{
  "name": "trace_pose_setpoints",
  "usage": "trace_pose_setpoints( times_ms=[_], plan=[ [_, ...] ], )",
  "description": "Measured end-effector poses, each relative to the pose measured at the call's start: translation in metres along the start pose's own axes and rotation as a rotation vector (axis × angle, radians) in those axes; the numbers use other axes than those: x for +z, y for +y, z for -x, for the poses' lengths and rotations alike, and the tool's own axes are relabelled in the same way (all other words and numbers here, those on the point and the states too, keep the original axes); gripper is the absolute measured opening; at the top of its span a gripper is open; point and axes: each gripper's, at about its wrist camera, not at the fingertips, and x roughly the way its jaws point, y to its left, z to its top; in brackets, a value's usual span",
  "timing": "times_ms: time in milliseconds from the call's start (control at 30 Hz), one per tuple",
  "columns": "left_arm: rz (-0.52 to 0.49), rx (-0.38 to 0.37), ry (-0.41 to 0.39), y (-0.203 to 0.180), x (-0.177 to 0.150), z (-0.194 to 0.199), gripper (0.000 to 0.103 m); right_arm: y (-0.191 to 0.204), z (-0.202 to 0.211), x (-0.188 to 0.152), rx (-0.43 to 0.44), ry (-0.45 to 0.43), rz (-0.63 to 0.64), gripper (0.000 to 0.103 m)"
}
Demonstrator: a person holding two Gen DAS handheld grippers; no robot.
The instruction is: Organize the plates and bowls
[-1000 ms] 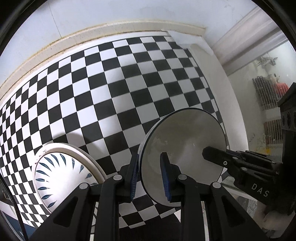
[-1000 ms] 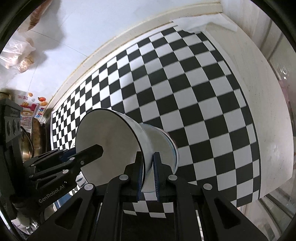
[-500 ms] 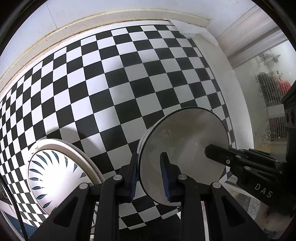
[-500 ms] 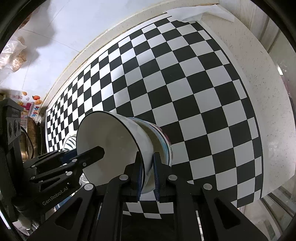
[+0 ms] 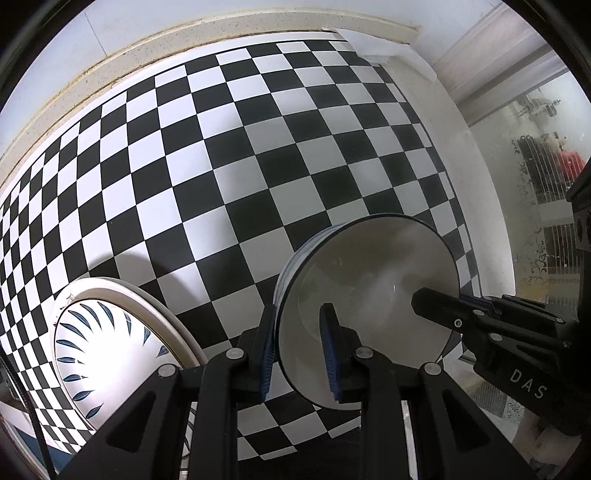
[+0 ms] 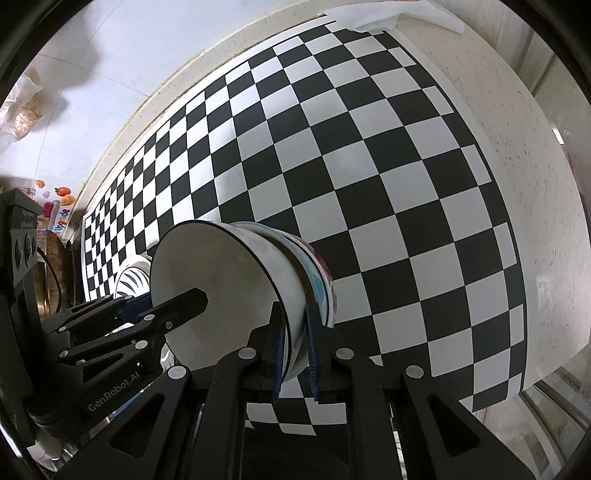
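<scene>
A white bowl [image 5: 369, 295] with a thin dark rim is held tilted over the checkered cloth [image 5: 229, 166]. My left gripper [image 5: 298, 354] is shut on its near rim, one pad inside and one outside. My right gripper [image 6: 295, 354] is shut on the opposite rim of the same bowl [image 6: 221, 288]. The bowl rests in a nest of bowls [image 6: 321, 284] with blue and red decoration. A plate with blue leaves [image 5: 110, 350] lies left of them, also seen as the leaf plate [image 6: 129, 277] behind the left gripper [image 6: 155, 306].
The cloth ends at a pale stone counter edge [image 6: 535, 184] on the right, with glass beyond. A wall [image 5: 147, 22] closes the back. A crumpled white sheet [image 5: 384, 44] lies at the far corner. Packets and a dark appliance [image 6: 33, 236] crowd the left.
Both grippers have sunk slightly toward the cloth with the bowl, which now sits closer on the bowls under it. Neither grip has changed.
</scene>
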Motion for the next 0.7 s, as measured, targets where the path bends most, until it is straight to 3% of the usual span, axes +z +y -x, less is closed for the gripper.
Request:
trace_pose_setpoints(
  times_ms=[233,433,500,633,700],
  plan=[
    [0.014,0.008,-0.034,0.003,-0.005,0.013,0.022,0.000,0.004,-0.001,-0.014,-0.017,0.003,0.016],
    [0.002,0.083,-0.158,0.007,-0.023,0.055,0.022,0.005,0.021,-0.011,-0.059,-0.047,0.040,0.018],
    [-0.006,0.096,-0.198,0.009,-0.035,0.072,0.023,0.012,0.031,-0.019,-0.085,-0.067,0.075,0.025],
    [-0.012,0.093,-0.249,0.015,-0.062,0.101,0.030,0.030,0.054,-0.044,-0.127,-0.113,0.137,0.054],
    [-0.015,0.094,-0.273,0.016,-0.075,0.114,0.049,0.038,0.067,-0.059,-0.142,-0.140,0.149,0.063]
  ],
)
